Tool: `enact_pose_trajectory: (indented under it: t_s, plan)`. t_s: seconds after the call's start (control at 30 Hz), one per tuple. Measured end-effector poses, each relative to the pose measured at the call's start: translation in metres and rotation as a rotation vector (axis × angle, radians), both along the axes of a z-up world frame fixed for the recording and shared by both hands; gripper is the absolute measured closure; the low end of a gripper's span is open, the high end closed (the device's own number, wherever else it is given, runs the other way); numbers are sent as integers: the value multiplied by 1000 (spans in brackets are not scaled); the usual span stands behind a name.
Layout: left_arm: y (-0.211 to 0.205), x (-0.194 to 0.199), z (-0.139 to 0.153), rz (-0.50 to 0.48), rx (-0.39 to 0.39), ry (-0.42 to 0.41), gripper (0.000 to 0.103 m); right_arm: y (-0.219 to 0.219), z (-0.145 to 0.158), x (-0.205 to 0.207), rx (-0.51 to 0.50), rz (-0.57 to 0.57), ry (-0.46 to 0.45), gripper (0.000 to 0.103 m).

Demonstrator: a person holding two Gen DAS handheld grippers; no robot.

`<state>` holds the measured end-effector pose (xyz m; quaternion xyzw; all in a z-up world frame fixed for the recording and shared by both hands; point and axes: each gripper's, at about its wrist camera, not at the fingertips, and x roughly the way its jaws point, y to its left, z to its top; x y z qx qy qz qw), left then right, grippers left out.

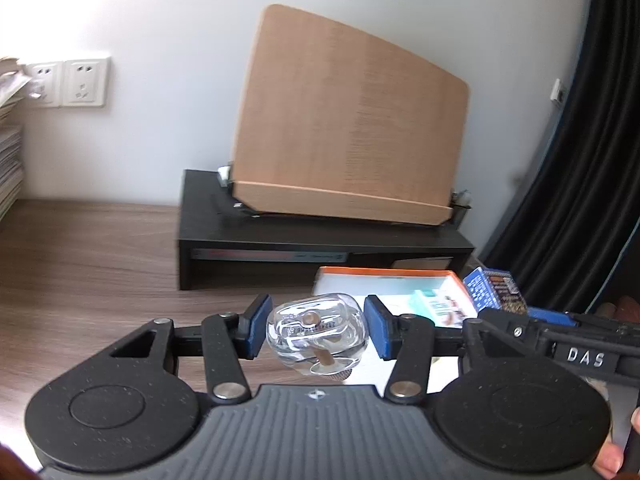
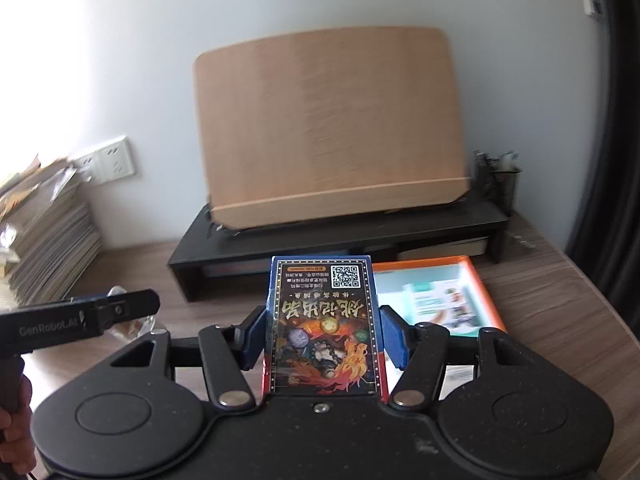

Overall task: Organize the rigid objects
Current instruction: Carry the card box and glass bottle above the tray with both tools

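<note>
In the left wrist view my left gripper [image 1: 316, 328] is shut on a small clear glass bottle [image 1: 316, 332] with a brown part inside; the blue pads [image 1: 256, 326] press on both its sides and it hangs above the wooden desk [image 1: 80, 264]. In the right wrist view my right gripper [image 2: 325, 338] is shut on a blue card box [image 2: 324, 320] printed with a QR code and fiery artwork, held upright. The two grippers are side by side: the left gripper's finger [image 2: 120, 310] shows with the bottle [image 2: 138, 326], and the card box [image 1: 494, 288] shows at the right.
A tilted wooden book stand [image 2: 328, 128] rests on a black desk riser [image 2: 280, 248] against the wall. An orange-rimmed flat box [image 2: 448, 300] lies in front of it. A stack of magazines [image 2: 48, 236] stands left, wall sockets [image 1: 68, 80] behind, and a black curtain [image 1: 580, 160] right.
</note>
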<state>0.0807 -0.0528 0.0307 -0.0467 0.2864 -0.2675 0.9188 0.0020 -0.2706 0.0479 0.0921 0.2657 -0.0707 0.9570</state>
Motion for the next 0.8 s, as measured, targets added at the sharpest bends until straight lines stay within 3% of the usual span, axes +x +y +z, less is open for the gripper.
enact_pose_trajectory:
  t_s: [0.4, 0.8]
  plan:
    - [-66, -30, 10, -41, -10, -30, 52, -102, 22, -53, -11, -139, -39, 32]
    - [-87, -45, 1, -14, 9, -5, 52, -108, 16, -45, 20, -62, -34, 32]
